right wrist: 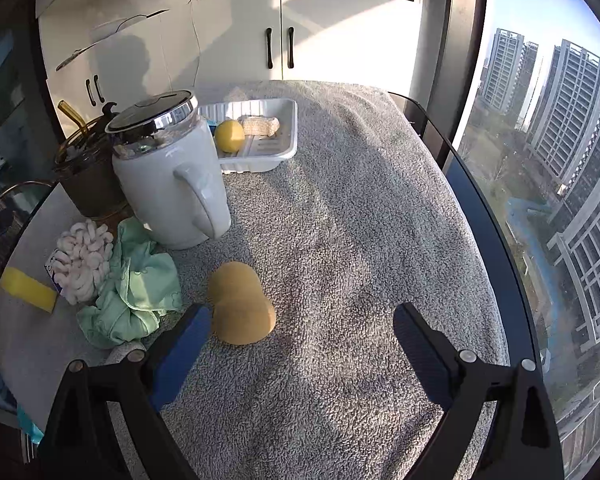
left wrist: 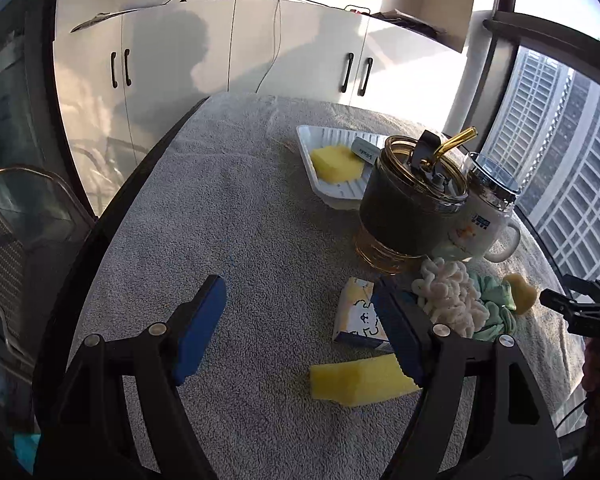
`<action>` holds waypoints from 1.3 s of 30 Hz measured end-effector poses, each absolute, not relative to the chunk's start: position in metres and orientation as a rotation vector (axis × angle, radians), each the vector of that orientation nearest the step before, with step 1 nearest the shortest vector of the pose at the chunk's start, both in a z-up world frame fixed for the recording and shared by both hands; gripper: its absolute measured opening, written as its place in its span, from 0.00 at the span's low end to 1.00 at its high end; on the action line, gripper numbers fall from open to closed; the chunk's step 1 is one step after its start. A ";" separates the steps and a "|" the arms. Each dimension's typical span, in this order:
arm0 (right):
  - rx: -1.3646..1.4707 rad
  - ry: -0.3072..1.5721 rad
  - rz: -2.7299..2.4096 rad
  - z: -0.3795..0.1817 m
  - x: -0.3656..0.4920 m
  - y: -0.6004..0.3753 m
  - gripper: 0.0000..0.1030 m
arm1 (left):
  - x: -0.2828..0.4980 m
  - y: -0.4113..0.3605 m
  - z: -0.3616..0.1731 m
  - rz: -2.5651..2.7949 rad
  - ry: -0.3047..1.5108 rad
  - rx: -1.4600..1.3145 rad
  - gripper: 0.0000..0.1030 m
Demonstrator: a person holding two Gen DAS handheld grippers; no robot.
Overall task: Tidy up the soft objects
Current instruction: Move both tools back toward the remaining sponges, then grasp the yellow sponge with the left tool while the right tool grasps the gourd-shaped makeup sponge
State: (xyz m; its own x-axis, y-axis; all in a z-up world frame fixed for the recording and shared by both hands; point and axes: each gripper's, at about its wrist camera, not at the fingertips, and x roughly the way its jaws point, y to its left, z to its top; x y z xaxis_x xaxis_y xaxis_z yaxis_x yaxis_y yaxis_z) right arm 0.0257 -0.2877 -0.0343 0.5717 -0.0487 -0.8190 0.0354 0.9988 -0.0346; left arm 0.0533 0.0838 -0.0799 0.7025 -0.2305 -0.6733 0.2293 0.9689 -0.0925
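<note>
Grey towelling covers the whole round table (right wrist: 360, 200), and I see both of my grippers hanging above it with nothing between their blue pads. The left gripper (left wrist: 300, 328) has its jaws wide apart; just beside its right finger lies a yellow sponge block (left wrist: 356, 380), with a small tissue pack (left wrist: 360, 312) behind it. My right gripper (right wrist: 300, 340) is spread too, and a tan rounded sponge (right wrist: 240, 304) sits just inside its left finger, perhaps touching the pad, though I cannot be sure. Near it, toward the table's left edge, a green cloth (right wrist: 136, 292) is crumpled against a cream chenille scrunchie (right wrist: 86, 256). Toward the far edge a white tray (right wrist: 288, 136) holds a yellow ball (right wrist: 229, 135) and a loofah pad (right wrist: 260, 125). A white lidded mug (right wrist: 168, 176) and a dark glass tumbler (left wrist: 412, 200) stand between.
</note>
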 end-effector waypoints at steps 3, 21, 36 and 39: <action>-0.021 0.963 -0.043 -0.036 0.020 -0.282 0.92 | 0.030 0.062 -0.084 -0.285 0.734 0.112 0.73; -0.036 0.955 -0.028 -0.039 0.005 -0.271 0.92 | 0.001 0.040 -0.125 -0.419 0.954 0.033 0.73; -0.095 0.981 -0.018 -0.062 0.032 -0.259 0.71 | -0.003 0.022 -0.134 -0.224 0.978 -0.006 0.72; -0.107 0.990 -0.007 -0.067 0.035 -0.256 0.65 | -0.005 0.026 -0.133 -0.215 0.971 -0.044 0.66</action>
